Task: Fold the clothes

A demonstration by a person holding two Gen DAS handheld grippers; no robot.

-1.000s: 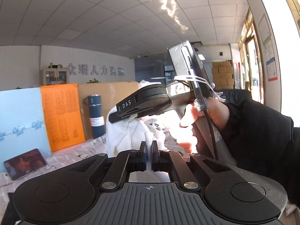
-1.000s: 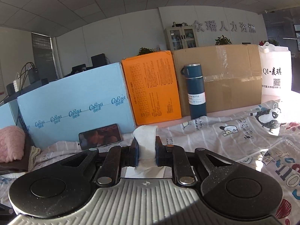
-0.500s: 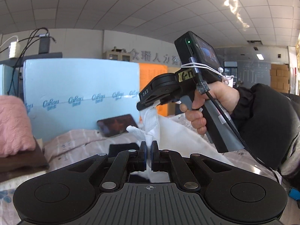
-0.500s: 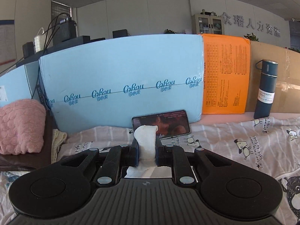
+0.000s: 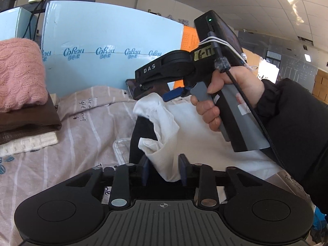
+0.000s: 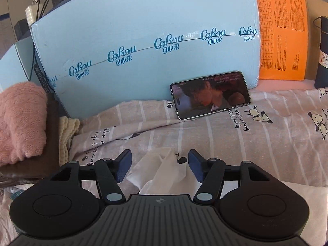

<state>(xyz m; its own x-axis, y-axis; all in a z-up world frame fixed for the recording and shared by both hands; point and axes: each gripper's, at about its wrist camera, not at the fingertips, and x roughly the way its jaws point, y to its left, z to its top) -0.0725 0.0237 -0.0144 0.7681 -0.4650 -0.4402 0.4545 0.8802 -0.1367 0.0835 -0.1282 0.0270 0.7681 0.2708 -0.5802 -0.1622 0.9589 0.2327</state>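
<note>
A white garment (image 5: pixel 184 131) lies on the striped bedsheet (image 5: pixel 86 127), partly over a black piece (image 5: pixel 141 137). My left gripper (image 5: pixel 163 169) is open, with a loose fold of the white cloth lying between its fingers. My right gripper (image 6: pixel 160 165) is open too, and the crumpled white cloth edge (image 6: pixel 162 170) rests on the sheet between its blue pads (image 6: pixel 123 166). In the left wrist view the right gripper (image 5: pixel 162 75) hovers just above the far corner of the garment, held by a hand in a black sleeve.
A stack of folded clothes, pink knit (image 5: pixel 18 71) on brown and cream, sits at the left. A phone (image 6: pixel 211 94) leans against the light blue box (image 6: pixel 143 47). An orange panel (image 6: pixel 283 30) and a dark flask (image 6: pixel 322 51) stand at the right.
Both grippers came down to the bed and opened, letting go of the white cloth they had pinched. The garment now lies on the sheet.
</note>
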